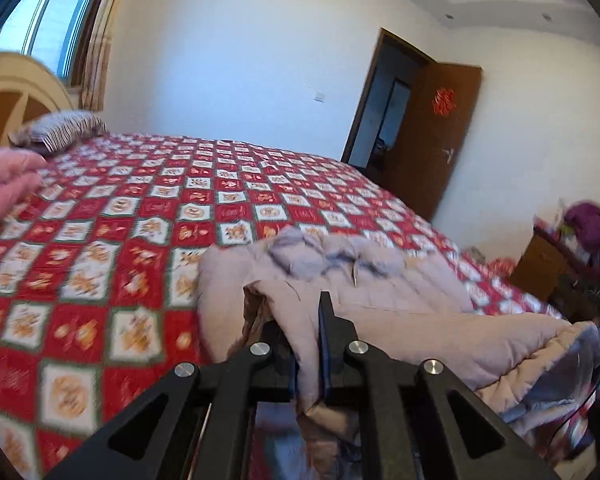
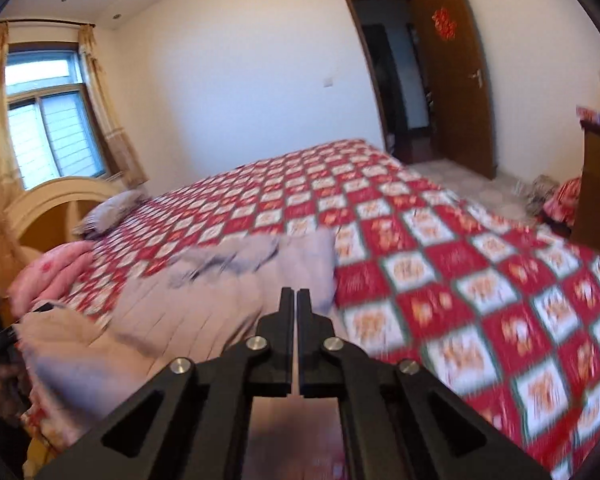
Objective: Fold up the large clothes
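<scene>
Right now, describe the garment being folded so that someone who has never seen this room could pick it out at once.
Start at the big bed with the red and white checked cover. On its near edge lies a padded jacket, one edge pinched in the left gripper. It is pale lilac grey, plain and quilted, unlike the patterned cover and the pink bedding near the headboard.

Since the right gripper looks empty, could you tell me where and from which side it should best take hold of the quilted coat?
The left gripper is shut on one edge of the lilac quilted coat; the right gripper is shut on nothing. I would probably pinch the coat's free edge, beside the checked bedspread, coming in low from the bare-bedspread side, since that thin edge lies exposed there.
</scene>
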`<state>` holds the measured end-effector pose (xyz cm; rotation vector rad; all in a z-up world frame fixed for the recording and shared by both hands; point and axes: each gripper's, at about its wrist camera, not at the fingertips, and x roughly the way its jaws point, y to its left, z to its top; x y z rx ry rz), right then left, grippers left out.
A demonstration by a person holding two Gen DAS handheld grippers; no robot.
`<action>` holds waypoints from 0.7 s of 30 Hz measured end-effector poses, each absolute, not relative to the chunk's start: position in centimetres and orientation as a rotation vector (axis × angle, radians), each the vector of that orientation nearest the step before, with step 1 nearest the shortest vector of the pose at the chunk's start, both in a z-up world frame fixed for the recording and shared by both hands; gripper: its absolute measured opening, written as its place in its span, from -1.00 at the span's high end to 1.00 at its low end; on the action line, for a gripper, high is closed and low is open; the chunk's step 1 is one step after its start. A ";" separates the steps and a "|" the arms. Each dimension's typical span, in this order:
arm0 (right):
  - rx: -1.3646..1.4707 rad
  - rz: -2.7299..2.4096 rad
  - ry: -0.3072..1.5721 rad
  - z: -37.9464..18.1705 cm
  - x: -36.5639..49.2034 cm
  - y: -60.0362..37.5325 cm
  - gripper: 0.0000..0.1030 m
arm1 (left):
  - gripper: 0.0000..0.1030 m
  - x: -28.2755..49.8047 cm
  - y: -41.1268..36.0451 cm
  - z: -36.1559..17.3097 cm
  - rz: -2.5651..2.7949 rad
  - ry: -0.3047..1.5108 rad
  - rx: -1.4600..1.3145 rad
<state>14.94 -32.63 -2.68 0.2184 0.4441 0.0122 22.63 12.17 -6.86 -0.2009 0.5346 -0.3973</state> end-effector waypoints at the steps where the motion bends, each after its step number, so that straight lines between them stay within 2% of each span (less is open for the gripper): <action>1: 0.214 0.006 0.444 -2.5 17.1 -32.5 0.96 | 0.80 24.4 12.2 -6.9 -0.398 0.540 -0.224; 4: 0.178 -0.033 0.437 -2.4 22.1 -32.4 0.97 | 0.80 28.1 11.0 -7.6 -0.352 0.562 -0.220; 8: 0.267 -0.034 0.456 -3.4 23.8 -34.1 0.91 | 0.80 31.2 9.8 -8.9 -0.330 0.630 -0.237; 10: 0.202 -0.053 0.447 -3.7 22.6 -34.9 0.33 | 0.80 32.7 9.5 -9.6 -0.342 0.650 -0.243; 11: 0.175 -0.056 0.445 -3.9 21.8 -35.3 -0.27 | 0.80 33.3 9.3 -9.9 -0.343 0.663 -0.236; 12: 0.148 -0.056 0.432 -4.1 20.5 -36.0 -0.55 | 0.80 33.9 9.2 -10.2 -0.342 0.673 -0.233; 19: 0.045 0.029 0.566 -7.8 14.5 -38.8 -0.57 | 0.80 35.8 8.8 -11.8 -0.336 0.719 -0.255; 21: -0.019 0.103 0.632 -9.9 13.7 -37.5 -0.69 | 0.80 35.8 8.7 -11.7 -0.325 0.719 -0.252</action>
